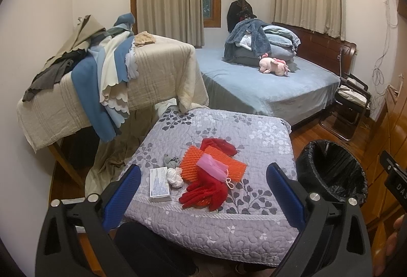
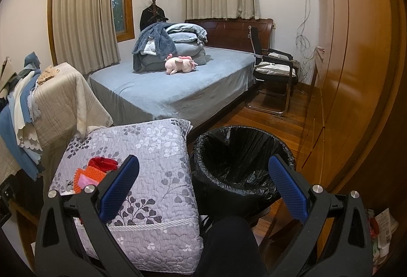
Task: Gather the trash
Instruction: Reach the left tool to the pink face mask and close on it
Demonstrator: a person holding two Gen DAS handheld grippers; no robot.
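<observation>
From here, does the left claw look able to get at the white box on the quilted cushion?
Probably yes: the left claw is open above the cushion, and the white box lies uncovered by its left finger, beside the crumpled white wad.

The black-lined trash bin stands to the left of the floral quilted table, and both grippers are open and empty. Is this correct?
Not quite. The trash bin stands to the right of the floral quilted table, as the right wrist view shows. The left gripper and right gripper are indeed open and empty.
</observation>
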